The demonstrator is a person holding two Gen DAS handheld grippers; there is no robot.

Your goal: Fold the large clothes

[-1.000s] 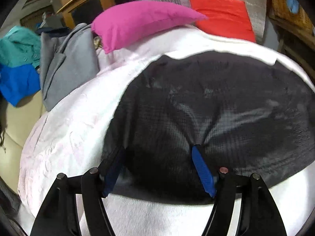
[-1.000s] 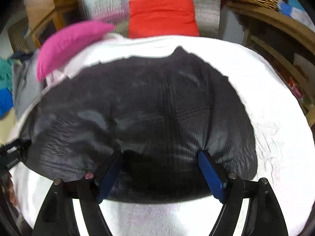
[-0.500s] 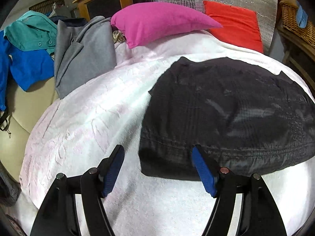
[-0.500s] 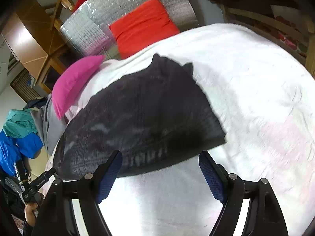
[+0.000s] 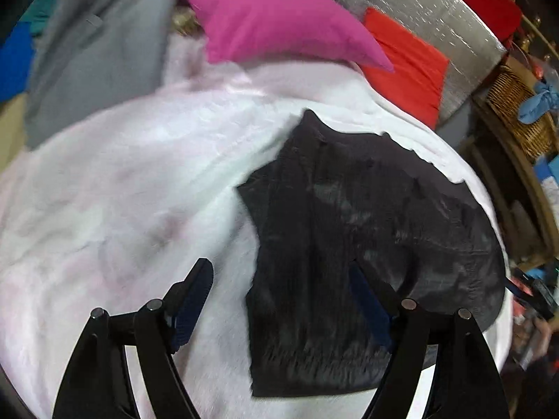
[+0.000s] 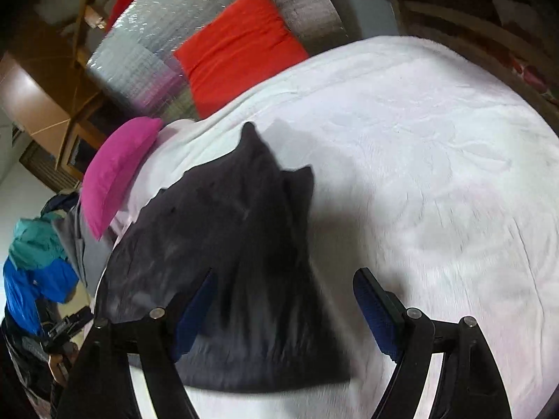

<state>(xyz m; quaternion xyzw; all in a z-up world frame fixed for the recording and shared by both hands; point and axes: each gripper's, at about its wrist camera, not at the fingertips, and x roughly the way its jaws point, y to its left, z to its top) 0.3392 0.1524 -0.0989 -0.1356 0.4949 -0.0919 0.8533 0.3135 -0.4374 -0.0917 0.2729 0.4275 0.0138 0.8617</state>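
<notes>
No legible text, label, brand, number or sign was visible in either wrist view. Motion blur possibly obscured small print on the black garment (image 5: pixel 367 244) and on the background items.

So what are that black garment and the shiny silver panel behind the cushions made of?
The black garment looks like thin, matte woven cloth: it lies limp, with fine creases. The silver panel looks like dimpled reflective foil, perhaps bubble-foil insulation; I can't be sure.

white bed cover (image 5: pixel 139 181) | on it: black garment (image 5: pixel 349 216), pink pillow (image 5: pixel 272 17)
</notes>
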